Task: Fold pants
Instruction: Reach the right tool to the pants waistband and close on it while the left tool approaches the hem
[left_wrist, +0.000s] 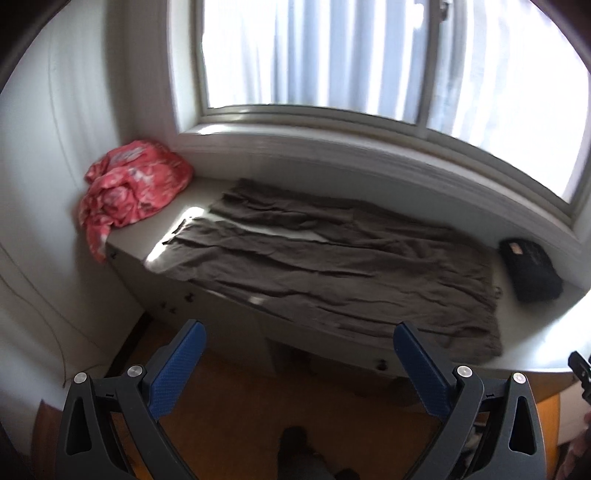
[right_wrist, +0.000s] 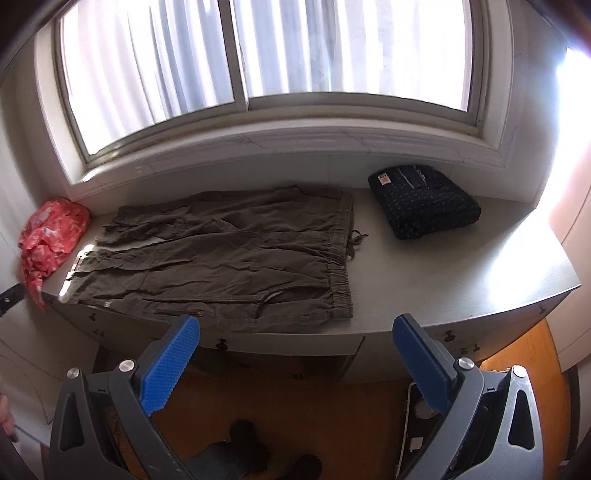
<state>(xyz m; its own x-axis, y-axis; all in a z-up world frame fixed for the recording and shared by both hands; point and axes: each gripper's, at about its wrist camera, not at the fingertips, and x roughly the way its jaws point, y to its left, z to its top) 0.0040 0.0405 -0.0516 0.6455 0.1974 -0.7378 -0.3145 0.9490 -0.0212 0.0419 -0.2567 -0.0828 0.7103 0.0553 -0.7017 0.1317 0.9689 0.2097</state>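
Brown-olive pants (left_wrist: 332, 266) lie spread flat on the white desk (left_wrist: 535, 332) under the window, legs to the left, elastic waistband to the right. In the right wrist view the pants (right_wrist: 229, 258) show both legs side by side and a drawstring at the waistband. My left gripper (left_wrist: 299, 332) is open and empty, held off the desk's front edge above the floor. My right gripper (right_wrist: 295, 325) is open and empty, also in front of the desk edge, near the pants' front hem.
A crumpled red patterned garment (left_wrist: 129, 184) sits at the desk's left end by the wall, also seen in the right wrist view (right_wrist: 51, 236). A folded dark dotted garment (right_wrist: 424, 206) lies at the right back. Desk drawers with knobs (right_wrist: 221, 343) face me. Orange floor below.
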